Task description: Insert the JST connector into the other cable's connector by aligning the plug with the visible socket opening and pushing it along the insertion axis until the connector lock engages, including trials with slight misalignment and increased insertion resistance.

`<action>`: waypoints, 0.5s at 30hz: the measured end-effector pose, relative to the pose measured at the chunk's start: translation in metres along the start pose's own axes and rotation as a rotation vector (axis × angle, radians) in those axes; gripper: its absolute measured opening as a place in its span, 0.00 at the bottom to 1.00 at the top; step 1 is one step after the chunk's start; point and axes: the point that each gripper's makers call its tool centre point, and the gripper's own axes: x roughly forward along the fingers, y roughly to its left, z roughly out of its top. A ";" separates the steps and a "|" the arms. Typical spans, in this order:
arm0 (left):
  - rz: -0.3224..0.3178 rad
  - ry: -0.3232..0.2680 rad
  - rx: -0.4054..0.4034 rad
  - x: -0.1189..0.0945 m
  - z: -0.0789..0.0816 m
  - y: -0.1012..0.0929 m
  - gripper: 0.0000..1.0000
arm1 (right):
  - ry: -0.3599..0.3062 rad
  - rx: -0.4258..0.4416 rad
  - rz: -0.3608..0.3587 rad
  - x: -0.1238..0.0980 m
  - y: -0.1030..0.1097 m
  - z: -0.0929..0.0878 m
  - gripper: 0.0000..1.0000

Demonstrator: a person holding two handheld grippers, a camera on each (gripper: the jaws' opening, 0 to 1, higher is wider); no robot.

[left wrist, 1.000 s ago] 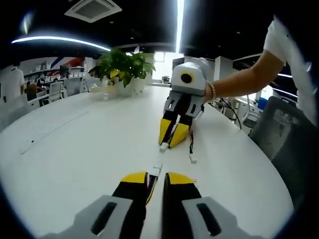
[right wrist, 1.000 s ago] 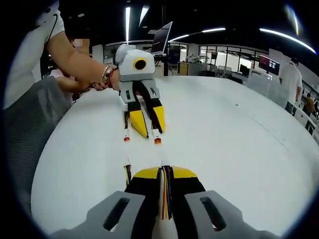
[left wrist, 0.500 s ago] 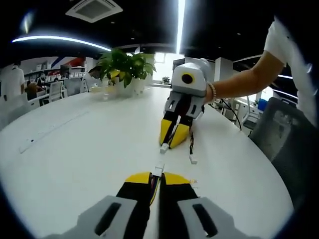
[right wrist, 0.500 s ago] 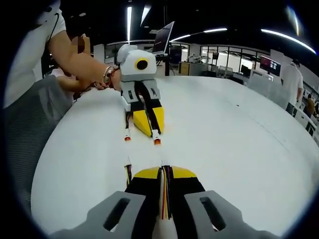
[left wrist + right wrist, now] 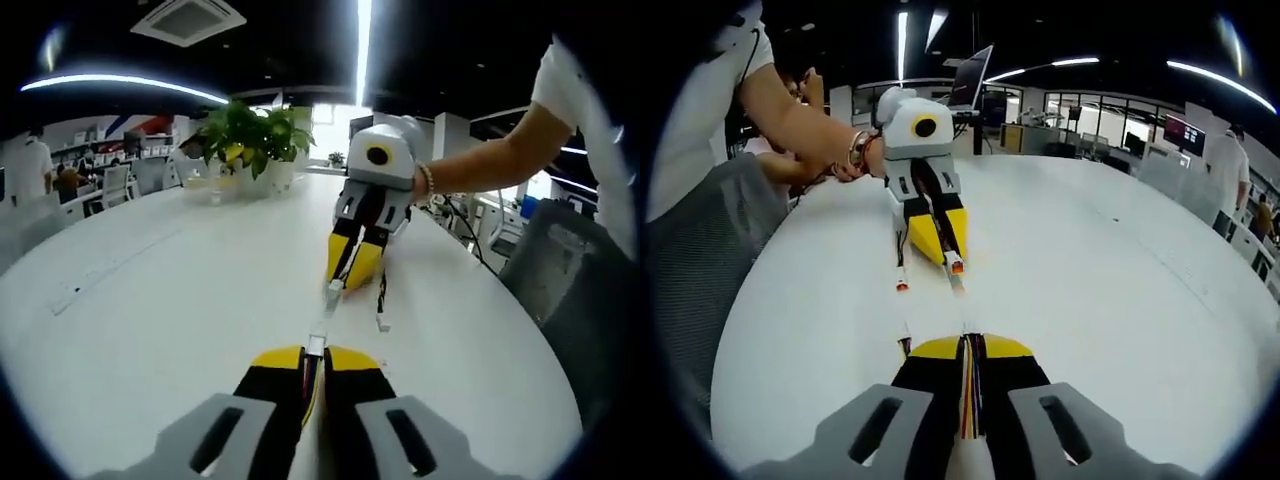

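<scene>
Gripping, left gripper view: left tool (image 5: 313, 362) is clenched on a cable with coloured wires, its white connector (image 5: 315, 345) poking out past the yellow tips.
Facing it: right tool (image 5: 353, 272) sits ahead on the white bench (image 5: 170, 290), clamped on the other cable, white plug (image 5: 332, 292) at its tips; a loose cable end (image 5: 381, 322) lies just beside.
Background: potted plant (image 5: 248, 135).
Right gripper view: right tool (image 5: 970, 352) pinches red, yellow and black wires.
Opposite: left tool (image 5: 937, 245) holds an orange-tipped connector (image 5: 956, 267); another orange end (image 5: 902, 285) lies nearby.
Connectors: near, apart.
</scene>
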 end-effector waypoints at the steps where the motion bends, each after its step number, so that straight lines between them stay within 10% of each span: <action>1: -0.001 0.004 0.004 -0.002 0.001 -0.002 0.01 | 0.001 -0.002 0.002 0.000 0.002 0.002 0.03; 15: 0.004 0.074 0.059 -0.020 0.006 -0.017 0.00 | 0.009 -0.109 0.020 0.005 0.026 0.038 0.02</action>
